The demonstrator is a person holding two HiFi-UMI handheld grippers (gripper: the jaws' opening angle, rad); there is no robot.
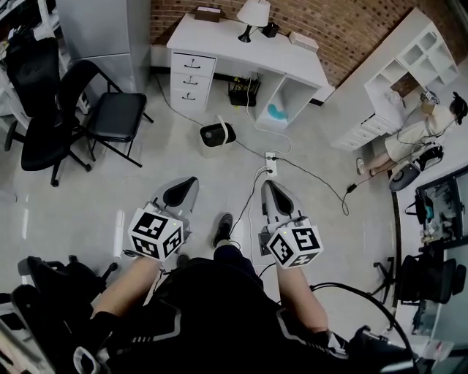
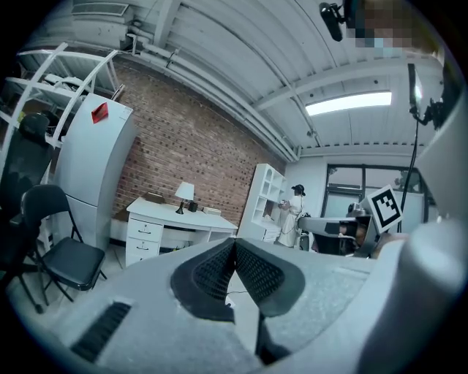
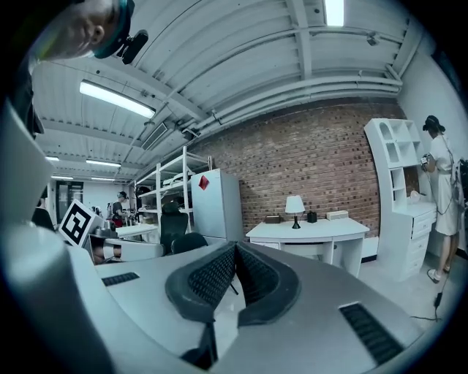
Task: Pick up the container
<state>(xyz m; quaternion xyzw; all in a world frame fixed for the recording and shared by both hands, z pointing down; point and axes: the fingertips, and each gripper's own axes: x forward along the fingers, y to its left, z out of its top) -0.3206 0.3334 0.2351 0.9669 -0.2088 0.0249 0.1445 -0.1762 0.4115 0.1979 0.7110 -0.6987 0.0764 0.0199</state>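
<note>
Head view footage is taken steeply downward over a pale floor, with a white desk point(image 1: 241, 45) set against a brick wall point(image 1: 344, 22) at the top of the picture. The container point(image 1: 217, 136), white with a dark top, is seen standing on the floor just in front of the desk's drawers, apart from both grippers and touched by neither. A power strip point(image 1: 270, 162) is laid on the floor a little further out from the desk, and a lamp point(image 1: 253, 14) is stood on the desk top. A black folding chair point(image 1: 117, 115) is placed to the left of the desk, and a person point(image 1: 417, 135) is seen at a white shelf unit point(image 1: 409, 66) to the desk's right. The left gripper point(image 1: 183, 187) and the right gripper point(image 1: 272, 191) are held side by side, well short of the desk, pointed toward it, with a shoe point(image 1: 223, 228) between them. In the left gripper view the ribbed pads point(image 2: 212, 272) are pressed together at their tips with nothing between them, so the left gripper is clenched on nothing. In the right gripper view the pads point(image 3: 257, 276) are likewise brought together, and that gripper is clenched and empty too.
</note>
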